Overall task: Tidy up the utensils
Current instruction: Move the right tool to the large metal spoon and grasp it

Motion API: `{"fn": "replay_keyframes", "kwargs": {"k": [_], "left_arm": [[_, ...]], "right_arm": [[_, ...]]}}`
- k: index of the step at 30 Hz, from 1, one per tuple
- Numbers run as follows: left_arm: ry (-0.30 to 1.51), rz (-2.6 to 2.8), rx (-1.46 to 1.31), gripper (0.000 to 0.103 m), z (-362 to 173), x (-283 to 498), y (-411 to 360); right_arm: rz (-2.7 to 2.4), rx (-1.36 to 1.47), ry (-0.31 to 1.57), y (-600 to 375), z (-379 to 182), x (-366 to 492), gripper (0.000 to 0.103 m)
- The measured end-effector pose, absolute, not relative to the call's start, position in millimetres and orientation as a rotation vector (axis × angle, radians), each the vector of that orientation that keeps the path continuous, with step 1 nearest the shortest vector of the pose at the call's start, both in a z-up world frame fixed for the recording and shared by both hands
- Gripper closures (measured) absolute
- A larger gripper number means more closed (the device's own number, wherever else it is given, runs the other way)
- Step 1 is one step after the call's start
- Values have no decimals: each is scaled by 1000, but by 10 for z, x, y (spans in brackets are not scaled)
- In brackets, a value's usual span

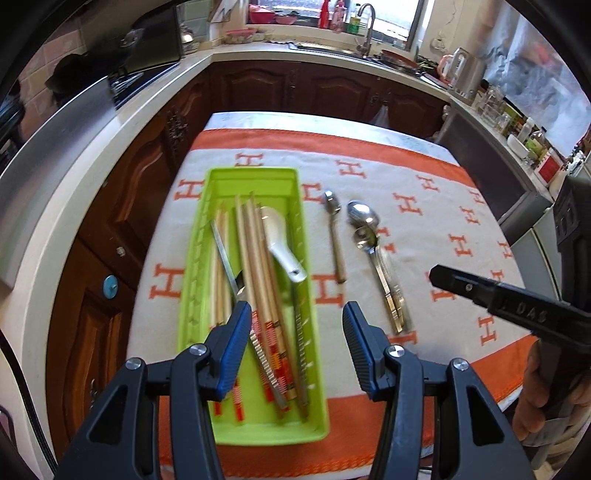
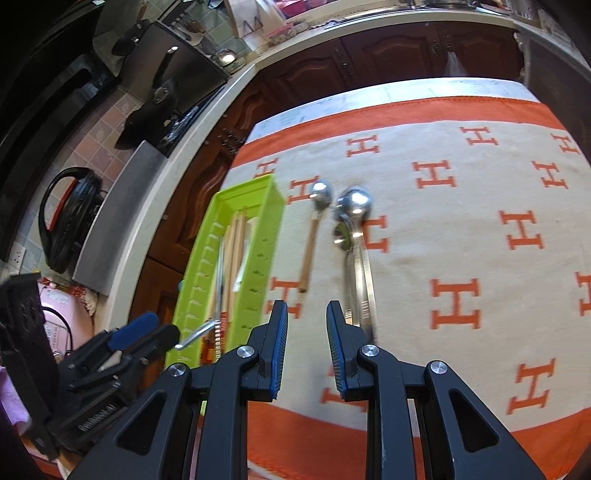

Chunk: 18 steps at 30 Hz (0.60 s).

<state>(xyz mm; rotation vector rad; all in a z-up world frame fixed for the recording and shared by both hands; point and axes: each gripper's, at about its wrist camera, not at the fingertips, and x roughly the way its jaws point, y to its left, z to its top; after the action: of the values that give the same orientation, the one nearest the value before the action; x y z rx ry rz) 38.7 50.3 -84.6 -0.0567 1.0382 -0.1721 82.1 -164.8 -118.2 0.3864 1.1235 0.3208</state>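
Note:
A green utensil tray (image 1: 255, 177) (image 2: 255, 186) lies on the orange-and-cream cloth and holds several chopsticks (image 1: 255, 266), a white ceramic spoon (image 1: 279, 240) and metal utensils. A wooden-handled spoon (image 1: 337, 236) (image 2: 312, 236) lies on the cloth right of the tray. Stacked metal spoons (image 1: 373, 251) (image 2: 354, 236) lie right of it. My left gripper (image 1: 297, 325) is open and empty above the tray's near end. My right gripper (image 2: 306, 325) is open and empty, just short of the metal spoons' handles; it also shows in the left wrist view (image 1: 465, 286).
The cloth-covered table (image 1: 424, 206) (image 2: 461, 206) stands in a kitchen. A white counter (image 1: 110, 147) with dark wood cabinets runs along the left and back. A sink and tap (image 1: 364, 29) are at the back. A cooker (image 2: 74, 218) sits far left.

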Motion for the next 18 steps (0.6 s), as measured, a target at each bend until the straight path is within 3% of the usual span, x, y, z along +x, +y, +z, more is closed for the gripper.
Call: {"fn": "replay_keyframes", "kwargs": {"k": [11, 18], "left_arm": [[1066, -237, -71, 54, -939, 768, 145], [1083, -264, -79, 70, -1028, 1089, -30]], "right_arm": [[307, 360, 1129, -1980, -1456, 1143, 81], [386, 338, 1175, -1848, -1892, 1445, 81]]}}
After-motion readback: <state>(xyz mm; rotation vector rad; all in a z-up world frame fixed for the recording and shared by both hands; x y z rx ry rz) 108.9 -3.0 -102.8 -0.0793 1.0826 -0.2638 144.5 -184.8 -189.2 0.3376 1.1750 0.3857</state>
